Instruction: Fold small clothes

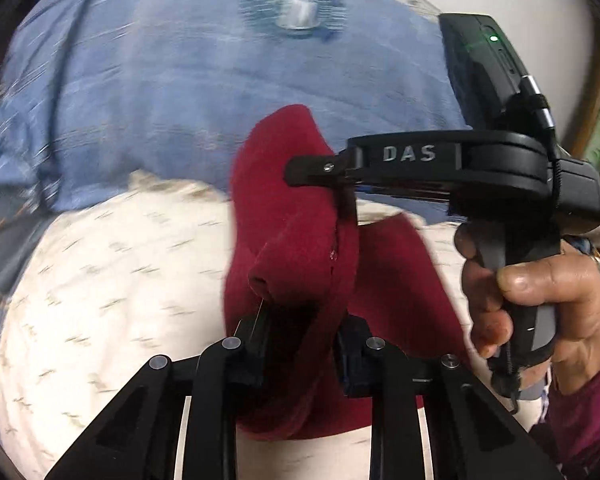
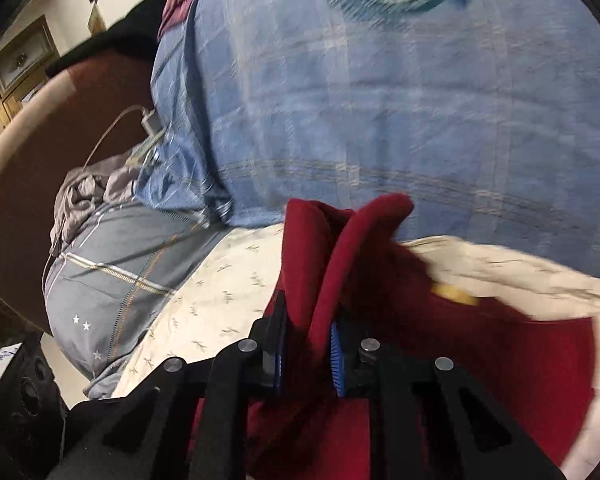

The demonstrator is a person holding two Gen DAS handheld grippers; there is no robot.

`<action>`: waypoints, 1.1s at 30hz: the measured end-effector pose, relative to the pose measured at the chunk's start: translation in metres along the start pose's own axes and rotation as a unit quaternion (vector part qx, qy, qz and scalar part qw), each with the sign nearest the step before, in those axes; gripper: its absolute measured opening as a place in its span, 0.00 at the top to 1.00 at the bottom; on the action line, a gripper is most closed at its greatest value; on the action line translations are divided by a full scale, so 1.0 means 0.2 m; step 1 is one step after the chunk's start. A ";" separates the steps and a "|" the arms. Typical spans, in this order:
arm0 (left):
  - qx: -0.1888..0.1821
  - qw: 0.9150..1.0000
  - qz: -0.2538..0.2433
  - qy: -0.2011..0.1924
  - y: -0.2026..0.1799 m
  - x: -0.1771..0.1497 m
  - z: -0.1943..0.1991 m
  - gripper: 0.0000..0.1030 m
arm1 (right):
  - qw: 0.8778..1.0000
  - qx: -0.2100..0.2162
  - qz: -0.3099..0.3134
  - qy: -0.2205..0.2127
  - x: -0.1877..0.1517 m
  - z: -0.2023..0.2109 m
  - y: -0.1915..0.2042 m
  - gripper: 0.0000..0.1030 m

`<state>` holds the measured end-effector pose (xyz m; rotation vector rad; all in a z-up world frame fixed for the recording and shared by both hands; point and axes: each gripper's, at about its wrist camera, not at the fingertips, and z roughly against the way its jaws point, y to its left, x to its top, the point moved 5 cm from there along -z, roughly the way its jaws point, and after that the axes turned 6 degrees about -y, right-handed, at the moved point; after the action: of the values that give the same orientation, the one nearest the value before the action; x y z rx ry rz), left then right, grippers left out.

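Left hand-held gripper [image 1: 300, 344]: clamping a fold of the red garment [image 1: 296, 216].
Right hand-held gripper [image 2: 306, 346]: pinching the same red garment [image 2: 480, 344], raised edge.
Garment: hanging over the cream bedsheet [image 1: 100, 280], blue blanket [image 1: 160, 92] lying far.

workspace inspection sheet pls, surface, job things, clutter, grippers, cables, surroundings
surface: bed with a cream patterned sheet; blue checked blanket behind.
job's things: one red garment, lifted and bunched, part trailing on the sheet.
clutter: grey pillow and crumpled grey cloth at the bed's edge.
grippers: left gripper and right gripper both shut on the garment; right hand on its handle.
cables: white charger and cord on the bedding.
surroundings: wooden cabinet, dark curved headboard.
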<state>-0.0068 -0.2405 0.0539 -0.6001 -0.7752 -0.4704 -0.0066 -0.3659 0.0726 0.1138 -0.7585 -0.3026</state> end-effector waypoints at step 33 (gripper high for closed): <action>0.039 0.996 -0.050 0.071 -0.18 -0.28 0.08 0.26 | 0.982 -0.065 -0.177 -0.006 -0.69 0.48 -0.62 0.77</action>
<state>-0.0713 -0.2468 0.0317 -0.4521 -0.6877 -0.5659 -0.1958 -0.4403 0.0244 0.1242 -0.7277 -0.6915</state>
